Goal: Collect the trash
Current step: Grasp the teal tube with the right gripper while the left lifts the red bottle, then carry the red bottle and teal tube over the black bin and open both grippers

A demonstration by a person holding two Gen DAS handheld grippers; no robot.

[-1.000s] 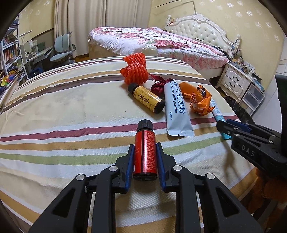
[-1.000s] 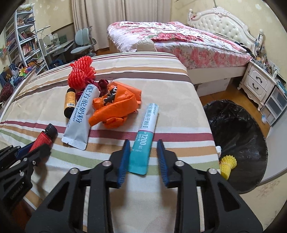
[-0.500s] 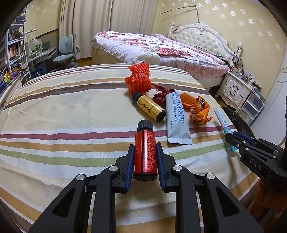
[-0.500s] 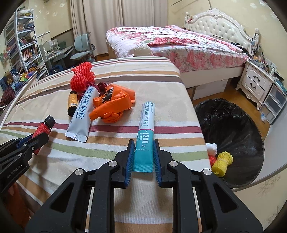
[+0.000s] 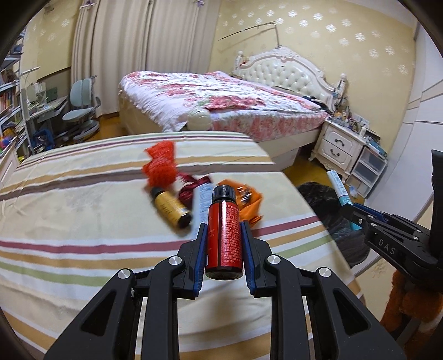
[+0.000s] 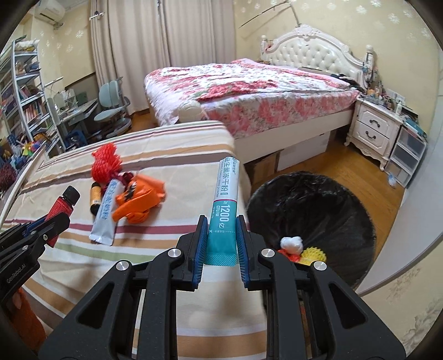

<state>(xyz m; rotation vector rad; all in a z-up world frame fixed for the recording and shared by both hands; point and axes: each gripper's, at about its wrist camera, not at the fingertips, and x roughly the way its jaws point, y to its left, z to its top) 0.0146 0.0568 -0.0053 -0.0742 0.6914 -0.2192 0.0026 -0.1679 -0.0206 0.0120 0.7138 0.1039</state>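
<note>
The striped bed (image 6: 171, 155) now sits lower in both views than a second ago; the black-lined bin (image 6: 310, 210) waits right of it; the left gripper (image 5: 223, 241) is clamped on the red bottle (image 5: 223, 238), lifted clear; the right gripper (image 6: 221, 241) has pinched the teal sachet (image 6: 224, 210), raised beside the bin; dropping likely follows; the yellow bottle (image 5: 172, 209), grey sachet (image 6: 105, 213) and orange wrapper (image 6: 138, 200) remain far-left.

Yellow wallpaper (image 6: 326, 16) with white flower print. Cream curtains (image 6: 138, 41) at back. Floral bed (image 6: 249, 91), white tufted headboard (image 6: 313, 55). White nightstand (image 6: 373, 130) on right, wood floor (image 6: 332, 166), bookshelf (image 6: 19, 91) on left, grey-blue chair (image 6: 110, 102).
</note>
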